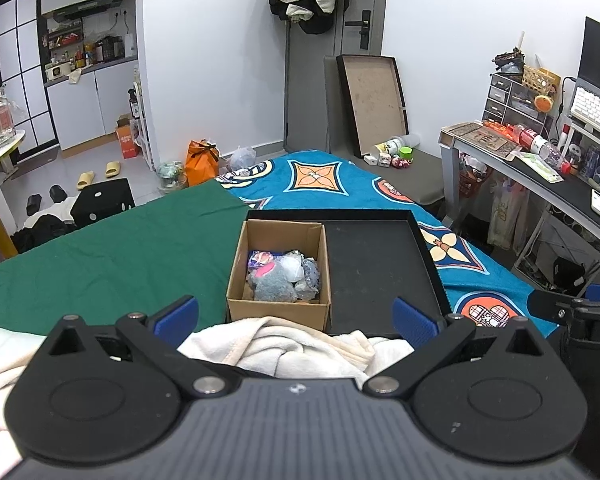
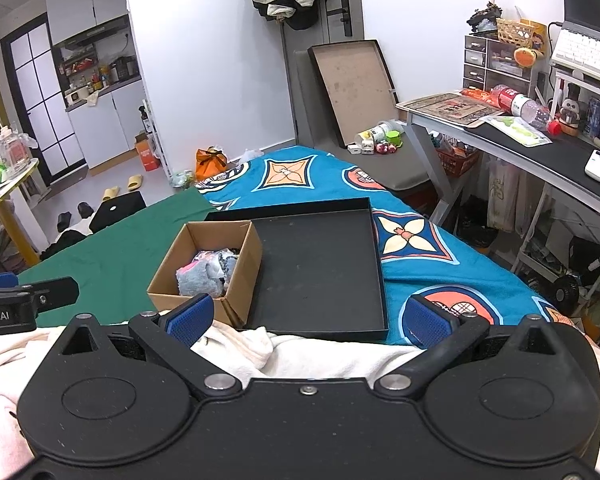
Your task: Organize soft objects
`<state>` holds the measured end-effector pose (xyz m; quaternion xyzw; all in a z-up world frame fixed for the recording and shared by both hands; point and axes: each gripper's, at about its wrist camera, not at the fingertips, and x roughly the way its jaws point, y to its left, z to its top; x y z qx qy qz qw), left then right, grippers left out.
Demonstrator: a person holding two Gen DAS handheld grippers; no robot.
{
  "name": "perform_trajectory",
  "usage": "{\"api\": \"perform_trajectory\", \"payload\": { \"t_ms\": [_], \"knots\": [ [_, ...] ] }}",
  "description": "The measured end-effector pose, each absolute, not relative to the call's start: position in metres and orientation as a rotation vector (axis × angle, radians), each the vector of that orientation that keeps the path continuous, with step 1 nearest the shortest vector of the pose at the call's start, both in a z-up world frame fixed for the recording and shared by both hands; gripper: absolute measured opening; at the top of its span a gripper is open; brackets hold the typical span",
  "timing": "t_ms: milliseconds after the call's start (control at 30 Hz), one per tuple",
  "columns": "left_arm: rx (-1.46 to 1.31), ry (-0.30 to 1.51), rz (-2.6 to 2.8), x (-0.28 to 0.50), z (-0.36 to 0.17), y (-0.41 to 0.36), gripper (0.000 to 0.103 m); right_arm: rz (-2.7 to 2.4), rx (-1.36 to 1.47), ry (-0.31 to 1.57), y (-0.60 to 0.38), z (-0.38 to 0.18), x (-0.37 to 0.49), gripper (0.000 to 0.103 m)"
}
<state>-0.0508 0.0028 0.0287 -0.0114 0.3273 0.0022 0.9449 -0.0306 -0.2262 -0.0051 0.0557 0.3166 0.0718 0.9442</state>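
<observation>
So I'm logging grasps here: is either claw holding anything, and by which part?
Nothing is held. Left claw and right claw are both open, above the cream fleece blanket.

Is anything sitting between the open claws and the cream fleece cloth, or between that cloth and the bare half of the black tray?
Nothing visible. The left claw and right claw are open directly over the cream fleece cloth. The shallow black tray beyond is bare on its right half; the brown cardboard box fills only its left.
</observation>
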Motion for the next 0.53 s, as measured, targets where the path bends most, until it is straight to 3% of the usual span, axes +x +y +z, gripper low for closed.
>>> {"api": "perform_trajectory", "payload": {
  "t_ms": [533],
  "knots": [
    [-0.001,0.654,-0.01,-0.0496,0.0249,0.0025,0.102,0.147,0.111,0.662,-0.2217,-0.012,-0.0265,0.103]
  ]
}}
